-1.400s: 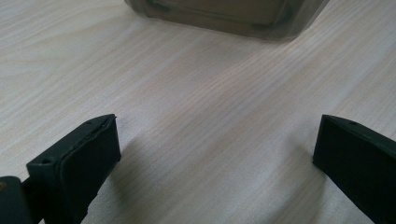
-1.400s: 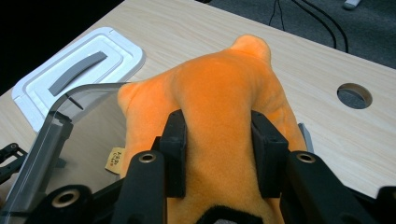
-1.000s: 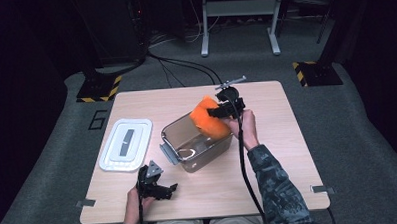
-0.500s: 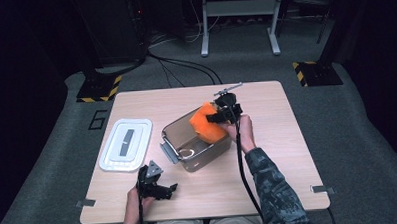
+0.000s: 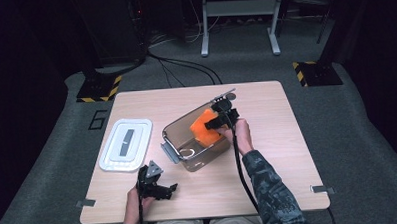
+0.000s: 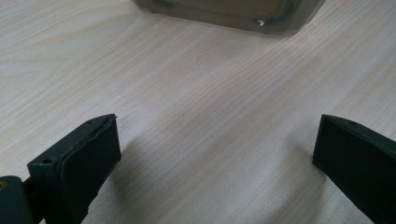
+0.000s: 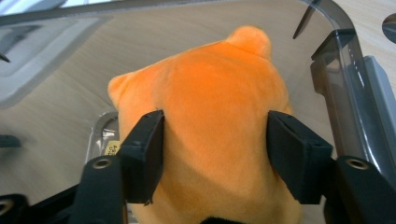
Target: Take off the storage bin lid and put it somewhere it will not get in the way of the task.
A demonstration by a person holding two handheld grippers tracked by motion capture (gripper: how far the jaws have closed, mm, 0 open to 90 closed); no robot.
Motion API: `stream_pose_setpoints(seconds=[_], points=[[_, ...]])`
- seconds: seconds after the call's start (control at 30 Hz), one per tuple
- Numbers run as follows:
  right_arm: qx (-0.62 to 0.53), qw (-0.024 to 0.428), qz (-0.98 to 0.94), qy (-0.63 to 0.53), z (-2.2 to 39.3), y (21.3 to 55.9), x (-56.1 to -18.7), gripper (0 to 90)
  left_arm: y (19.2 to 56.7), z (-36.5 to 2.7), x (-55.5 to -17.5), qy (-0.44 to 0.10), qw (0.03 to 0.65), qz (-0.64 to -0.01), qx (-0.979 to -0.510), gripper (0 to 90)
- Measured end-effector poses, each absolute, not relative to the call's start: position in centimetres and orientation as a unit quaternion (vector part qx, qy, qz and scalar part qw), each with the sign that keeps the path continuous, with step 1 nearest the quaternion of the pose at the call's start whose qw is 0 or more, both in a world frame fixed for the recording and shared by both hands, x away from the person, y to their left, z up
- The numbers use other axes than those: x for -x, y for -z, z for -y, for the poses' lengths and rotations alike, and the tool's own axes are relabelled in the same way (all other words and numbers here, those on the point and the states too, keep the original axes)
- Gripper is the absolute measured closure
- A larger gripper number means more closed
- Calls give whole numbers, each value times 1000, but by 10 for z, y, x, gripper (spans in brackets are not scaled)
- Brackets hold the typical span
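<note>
An orange plush toy (image 5: pixel 204 129) hangs tilted inside the clear smoky plastic box (image 5: pixel 180 145) at mid-table. My right gripper (image 5: pixel 216 122) comes in from the box's right rim. In the right gripper view its pads (image 7: pixel 149 149) still dent both sides of the plush toy (image 7: pixel 210 93), and the jaws have just been opening. The box's wall (image 7: pixel 345 70) stands close on the right. My left gripper (image 5: pixel 159 186) rests near the table's front edge, left of the box. Its jaws stand wide open (image 6: pixel 217 140) over bare wood, the box's base (image 6: pixel 224 14) ahead of them.
A white lid (image 5: pixel 126 144) with a grey handle lies flat on the table left of the box. A latch handle (image 5: pixel 169 150) sticks out of the box's left end. Black cables and stand feet lie on the grey floor behind the table.
My right gripper has come down with the plush toy, from above the box's rim into the box. My left gripper has kept still.
</note>
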State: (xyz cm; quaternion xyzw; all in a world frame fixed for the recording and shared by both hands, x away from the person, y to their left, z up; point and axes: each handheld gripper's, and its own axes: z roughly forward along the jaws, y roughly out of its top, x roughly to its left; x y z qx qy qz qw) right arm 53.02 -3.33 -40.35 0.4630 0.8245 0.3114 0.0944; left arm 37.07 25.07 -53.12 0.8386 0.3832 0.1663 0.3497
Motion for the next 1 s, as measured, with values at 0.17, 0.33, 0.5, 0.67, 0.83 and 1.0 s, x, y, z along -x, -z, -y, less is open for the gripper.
stream_pose_setpoints(seconds=[0.17, 0.33, 0.5, 0.67, 0.83, 1.0], points=[[-453, 114, -829, -307, 33, 398, -527, 370, 531, -251, -371, -166, 350, -384, -838, 4], [-447, 109, -833, -308, 36, 397, -525, 498, 531, -251, -371, -166, 349, -383, -839, 4], [-451, 101, -830, -313, 38, 402, -527, 473, 531, -251, -371, -166, 350, -384, -838, 4], [-448, 106, -825, -328, 43, 398, -523, 362, 531, -251, -371, -165, 350, -384, -838, 4], [-438, 115, -817, -355, 54, 388, -511, 222, 531, -251, -371, -163, 349, -383, -840, 4], [-420, 135, -812, -383, 71, 380, -494, 137, 531, -251, -371, -164, 351, -384, -838, 4]])
